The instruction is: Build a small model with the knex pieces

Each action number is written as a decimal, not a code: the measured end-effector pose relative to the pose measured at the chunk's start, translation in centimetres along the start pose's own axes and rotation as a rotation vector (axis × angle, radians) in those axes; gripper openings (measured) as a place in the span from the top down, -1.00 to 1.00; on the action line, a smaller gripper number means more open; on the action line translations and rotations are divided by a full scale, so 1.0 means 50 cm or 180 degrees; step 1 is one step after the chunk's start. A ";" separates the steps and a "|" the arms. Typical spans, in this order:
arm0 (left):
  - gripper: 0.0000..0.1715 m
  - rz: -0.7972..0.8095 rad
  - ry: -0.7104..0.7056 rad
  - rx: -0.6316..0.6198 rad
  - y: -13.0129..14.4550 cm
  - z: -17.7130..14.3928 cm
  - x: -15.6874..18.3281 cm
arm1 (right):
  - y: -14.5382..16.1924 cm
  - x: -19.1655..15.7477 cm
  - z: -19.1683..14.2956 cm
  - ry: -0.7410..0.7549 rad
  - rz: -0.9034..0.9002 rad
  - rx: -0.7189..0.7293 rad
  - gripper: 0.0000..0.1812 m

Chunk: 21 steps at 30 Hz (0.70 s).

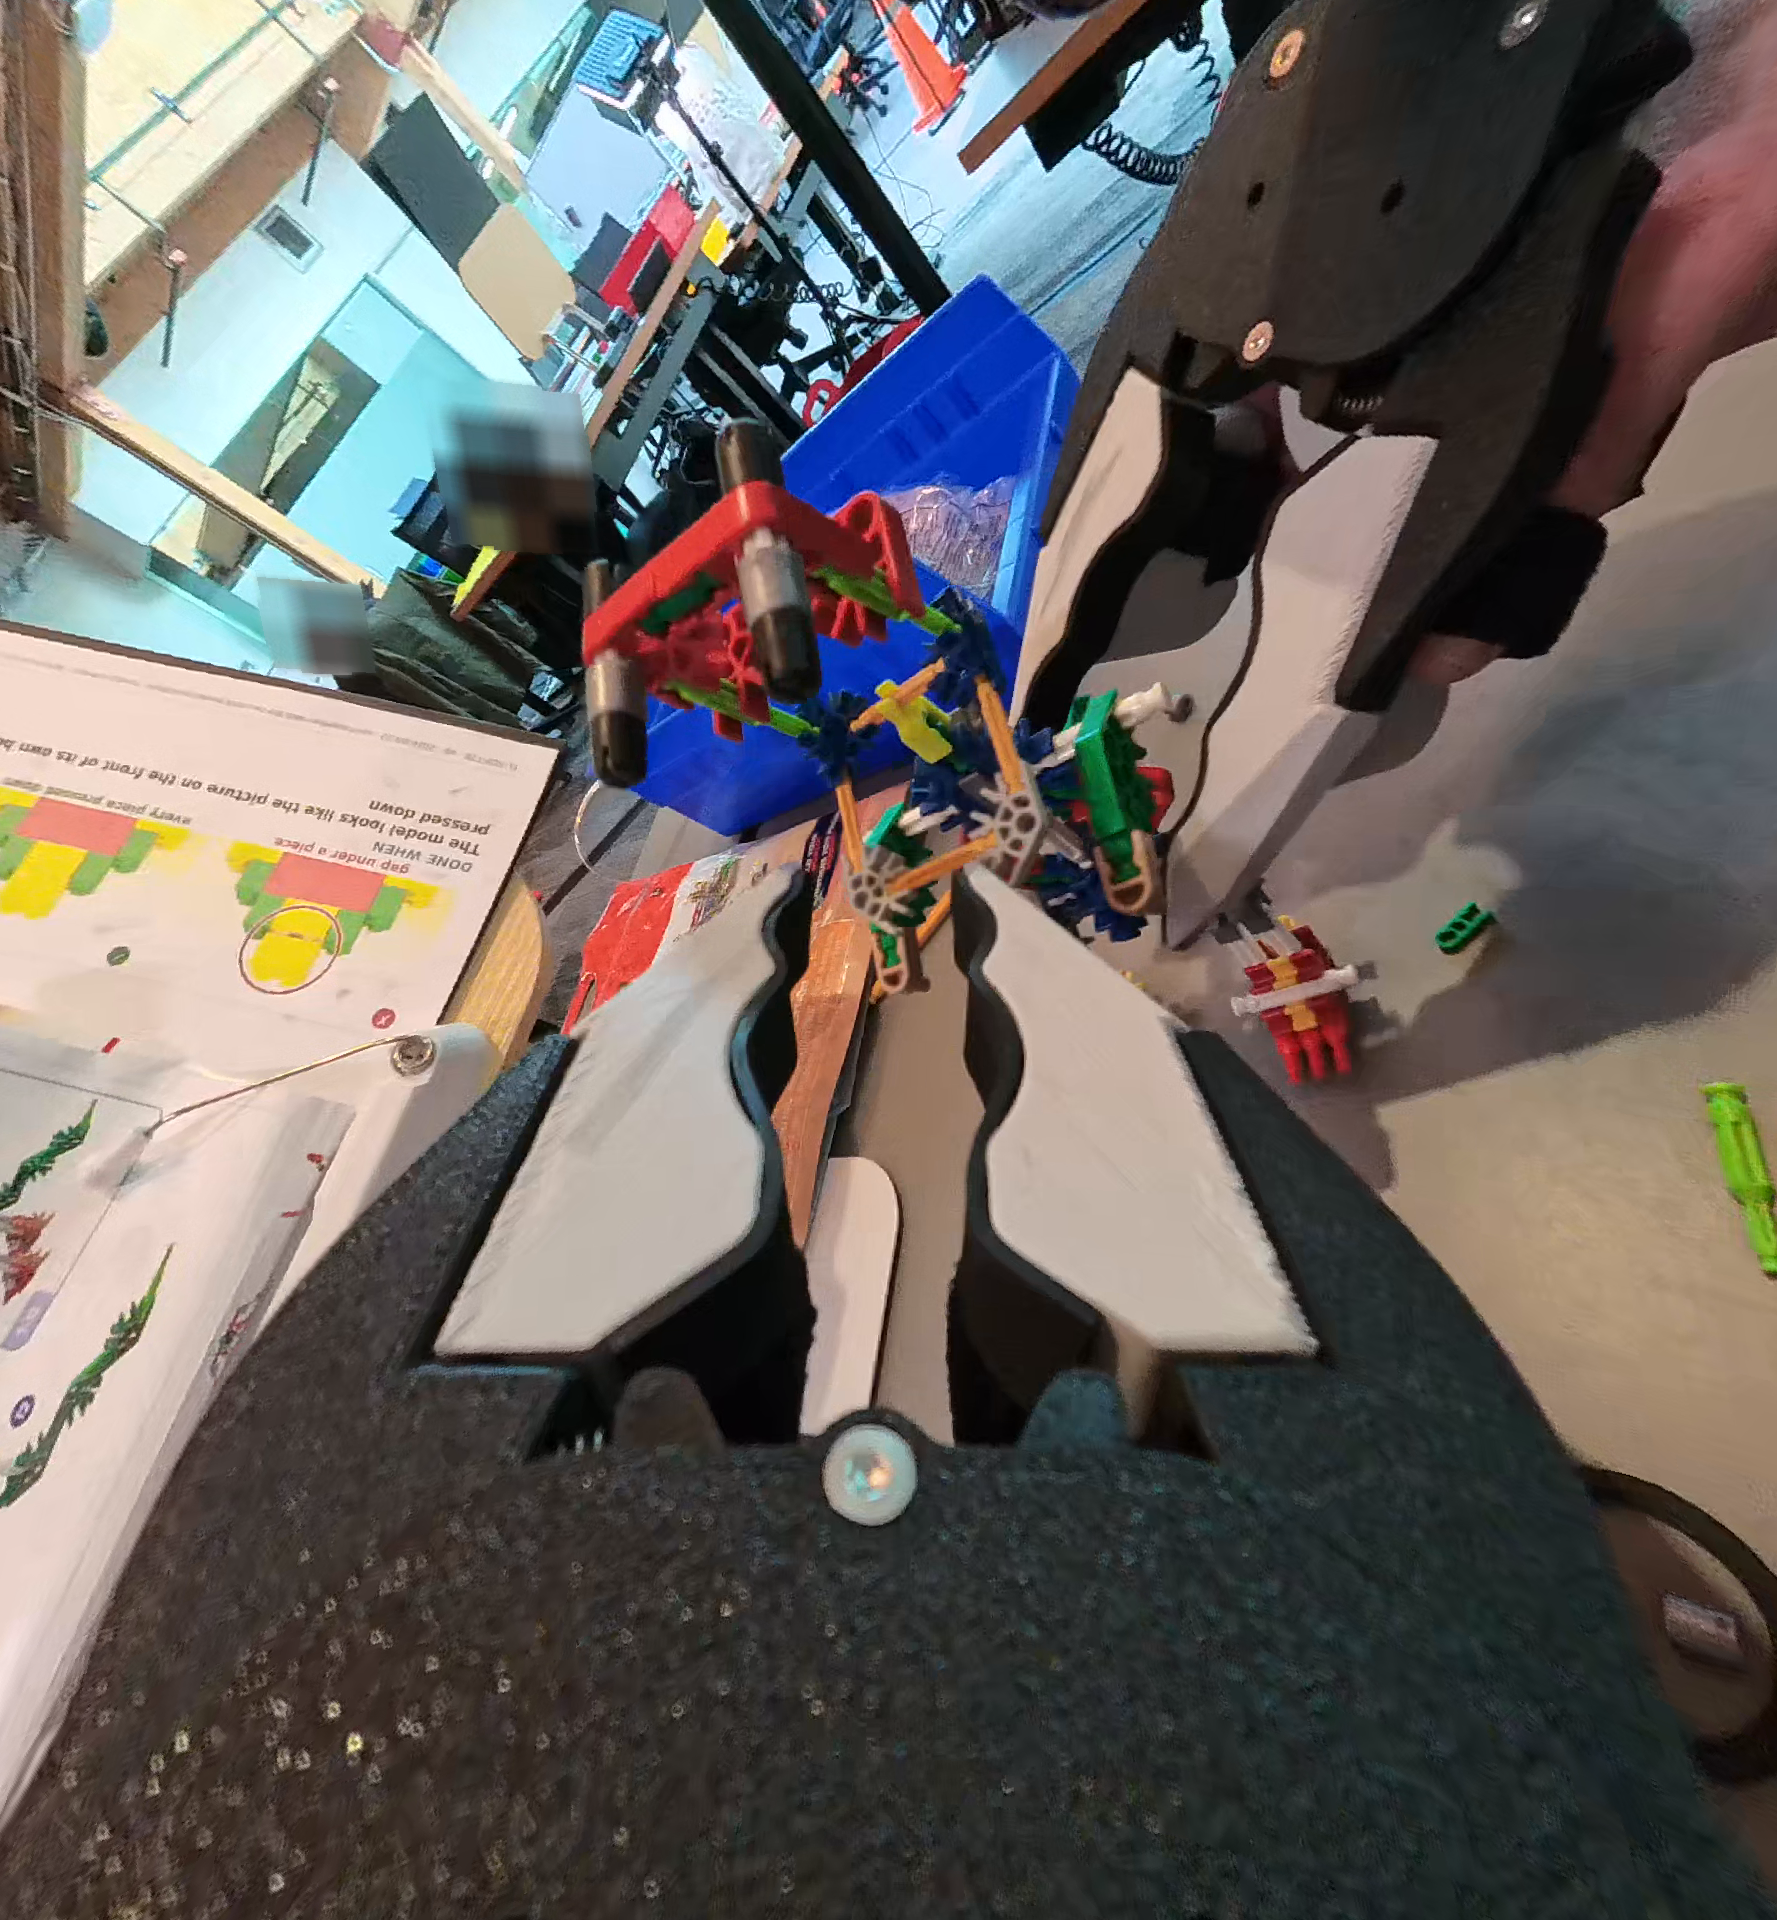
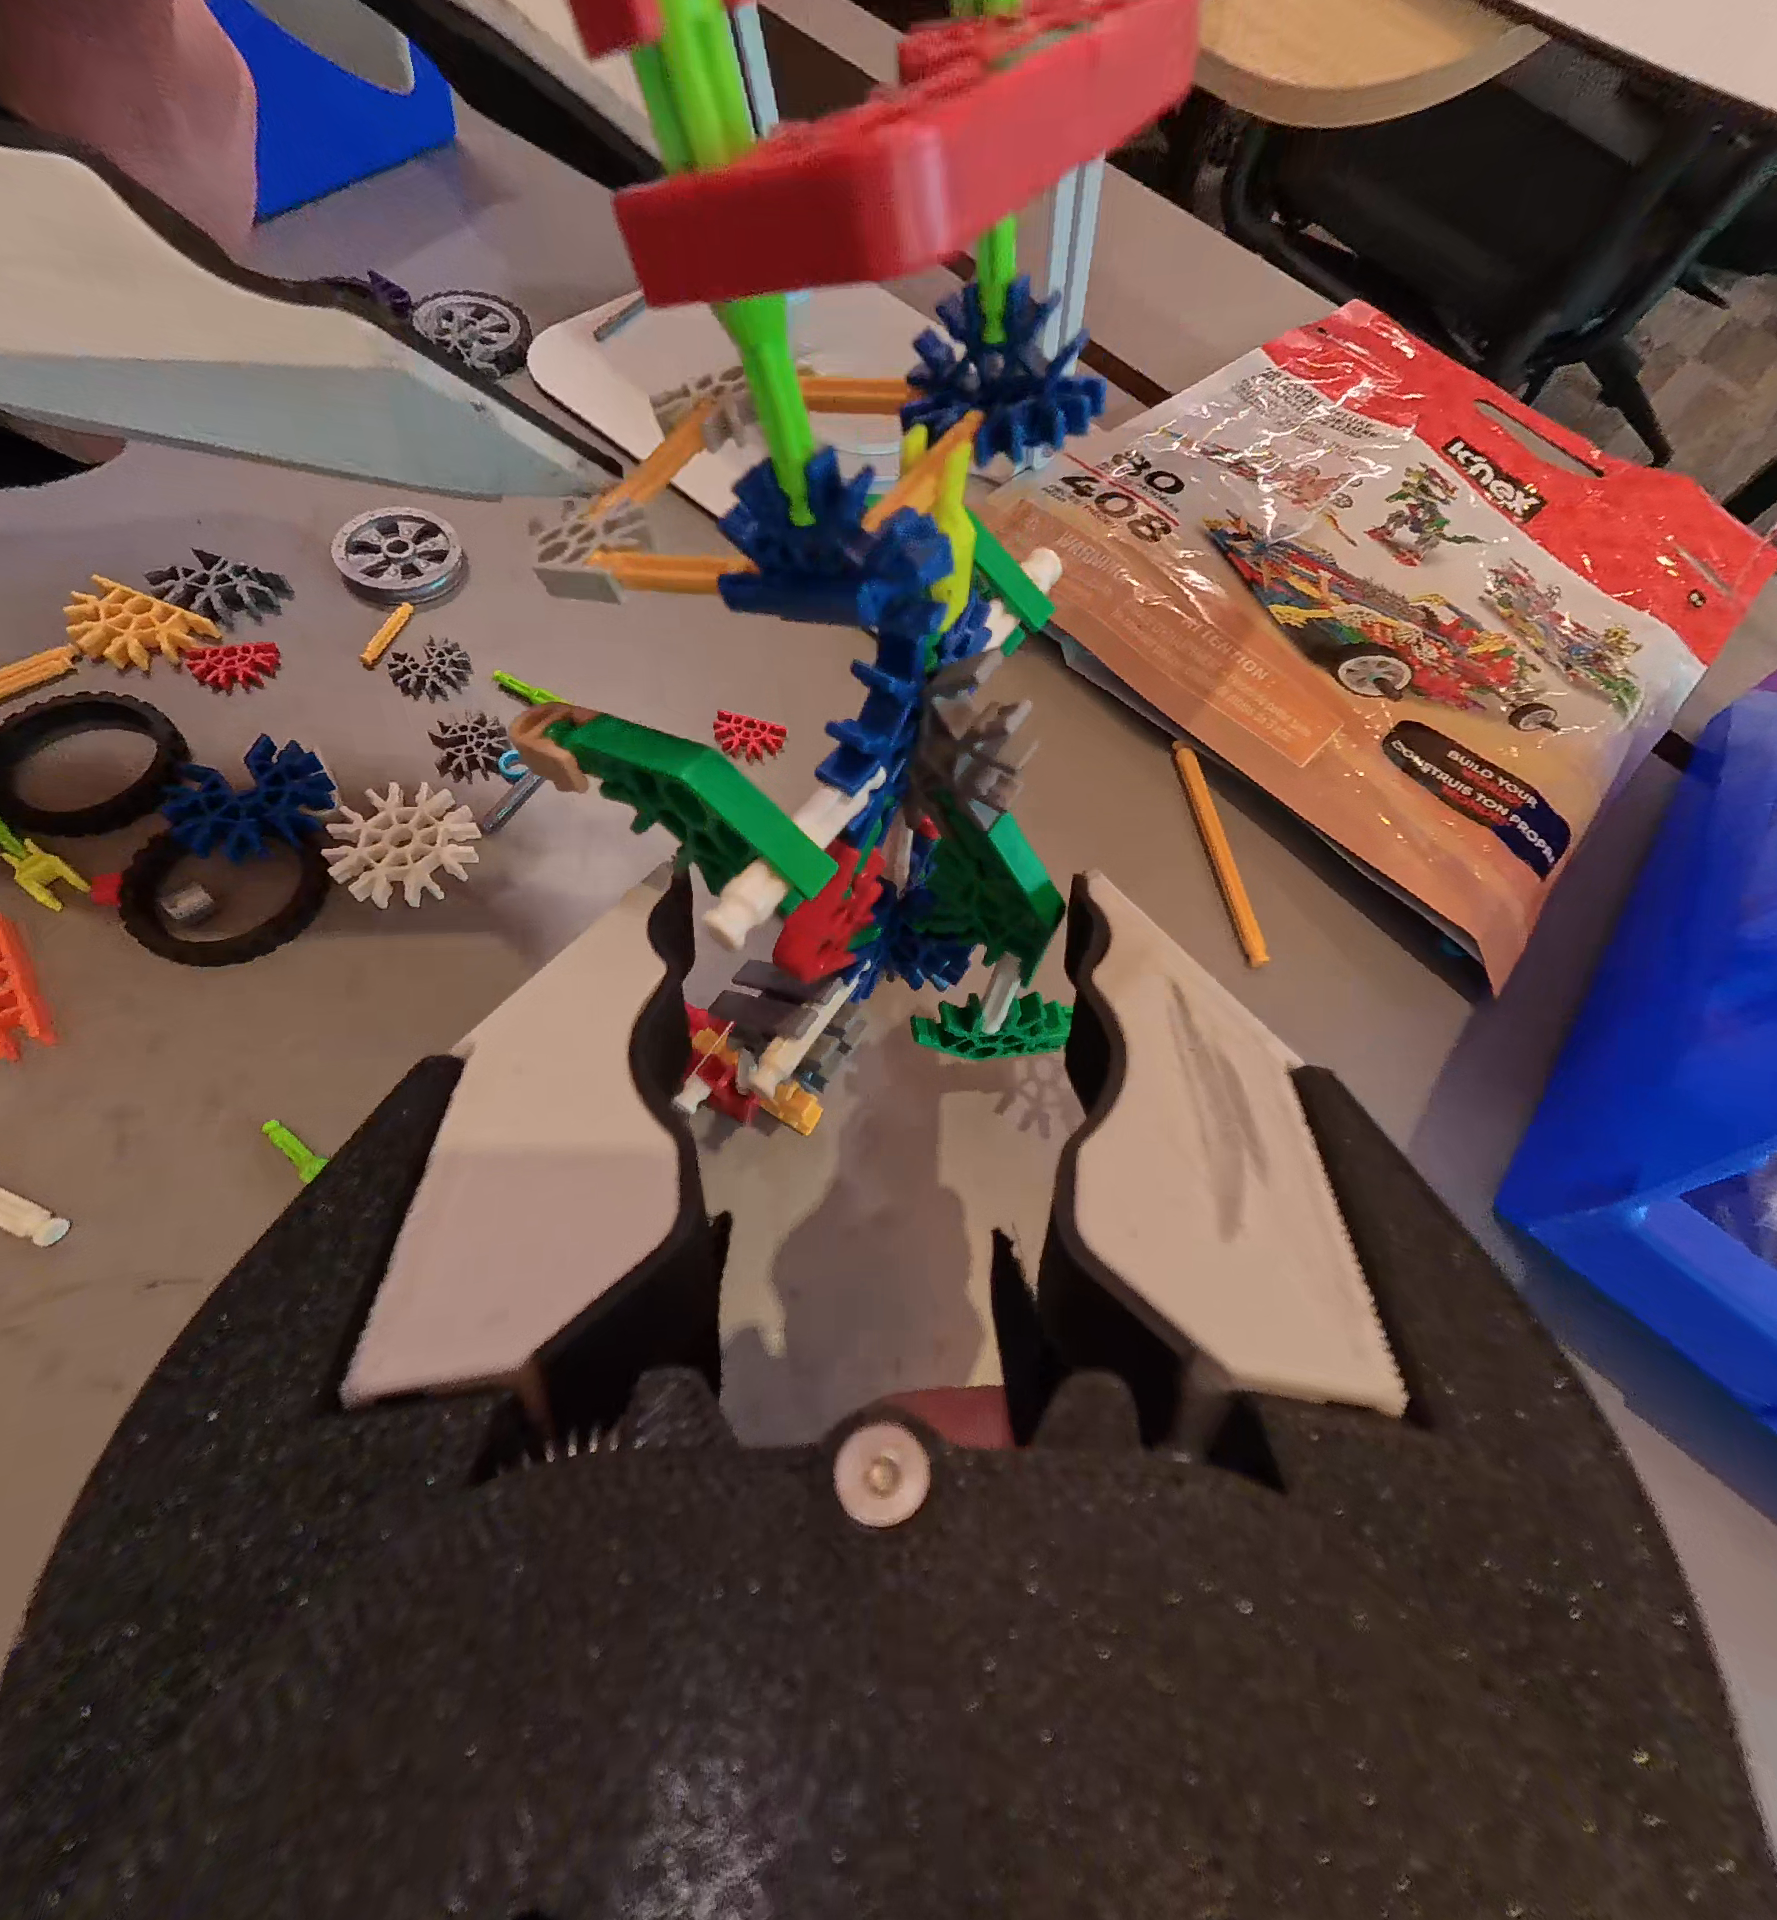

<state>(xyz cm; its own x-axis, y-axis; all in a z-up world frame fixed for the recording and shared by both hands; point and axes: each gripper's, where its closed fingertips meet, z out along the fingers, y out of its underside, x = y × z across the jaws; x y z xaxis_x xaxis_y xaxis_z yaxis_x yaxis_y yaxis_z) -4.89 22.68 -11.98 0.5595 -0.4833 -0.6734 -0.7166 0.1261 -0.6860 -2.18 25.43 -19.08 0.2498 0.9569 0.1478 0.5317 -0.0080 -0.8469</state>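
While the toy model looks mostly built, loose pieces lie about; the left gripper pinches its grey connector; the right gripper is half open around its lower end.

On the counter lie two black tyres, both at the left, and two grey wheel hubs beyond them. One white snowflake connector sits just right of the tyres. One orange ladder-like piece lies at the near left. One printed plastic bag lies at the far right, one blue bin at the right edge. One assembled rod-and-connector model stands in the middle.
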 end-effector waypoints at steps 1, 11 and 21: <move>0.70 -0.0015 0.0005 0.0020 -0.002 0.000 0.000 | 0.000 -0.001 0.000 -0.0021 0.0015 0.0017 0.22; 0.50 0.0017 0.0003 0.0126 -0.014 -0.013 -0.005 | 0.000 -0.003 0.005 -0.0070 -0.0058 0.0022 0.29; 0.72 -0.0370 0.0112 0.0217 -0.077 -0.019 -0.035 | 0.008 -0.001 0.014 -0.0037 -0.0206 -0.0075 0.35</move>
<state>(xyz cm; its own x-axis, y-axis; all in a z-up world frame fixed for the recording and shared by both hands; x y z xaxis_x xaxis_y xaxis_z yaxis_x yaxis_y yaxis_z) -3.50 22.18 -7.91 0.6213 -0.5281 -0.5789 -0.6172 0.1253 -0.7768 -2.54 25.57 -19.78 0.2049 0.9590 0.1957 0.5653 0.0472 -0.8235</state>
